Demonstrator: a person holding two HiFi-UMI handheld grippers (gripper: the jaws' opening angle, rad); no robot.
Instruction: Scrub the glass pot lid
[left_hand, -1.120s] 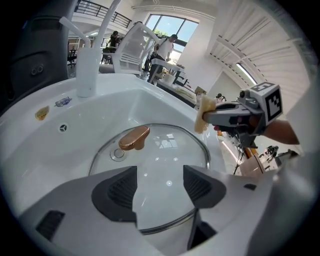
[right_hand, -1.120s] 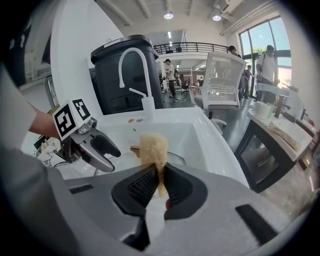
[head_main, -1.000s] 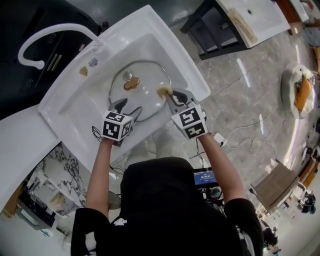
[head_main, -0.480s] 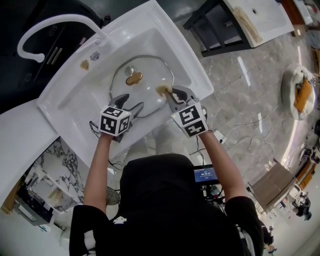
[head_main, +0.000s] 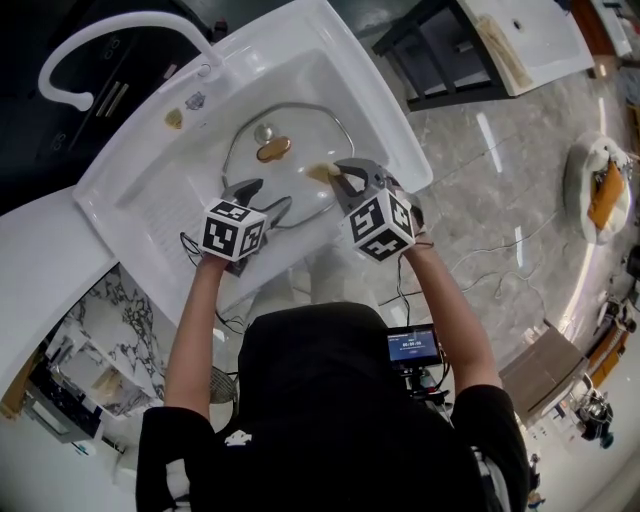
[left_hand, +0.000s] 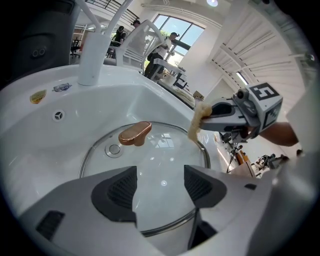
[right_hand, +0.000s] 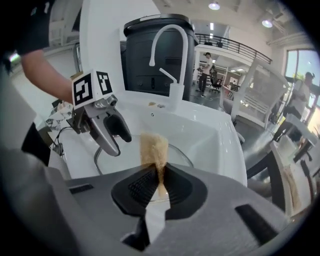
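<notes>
The glass pot lid (head_main: 300, 155) with its copper knob (head_main: 273, 150) lies flat in the white sink (head_main: 390, 130). My left gripper (head_main: 265, 200) is open over the lid's near rim; in the left gripper view the glass (left_hand: 155, 160) and its metal rim show between the two jaws. My right gripper (head_main: 338, 175) is shut on a tan sponge (head_main: 323, 172) at the lid's right rim. In the right gripper view the sponge (right_hand: 153, 147) sticks up from the shut jaws. In the left gripper view the sponge (left_hand: 198, 125) hangs at the far rim.
A white faucet (head_main: 90, 50) arches over the sink's back left corner, with two stickers (head_main: 185, 108) beside its base. Cables (head_main: 195, 255) hang at the sink's front. A dark table (head_main: 440, 50) stands to the right on the marble floor.
My right gripper has shifted slightly left toward the lid and turned, with the sponge still in it. The left gripper has stayed at the lid's near rim.
</notes>
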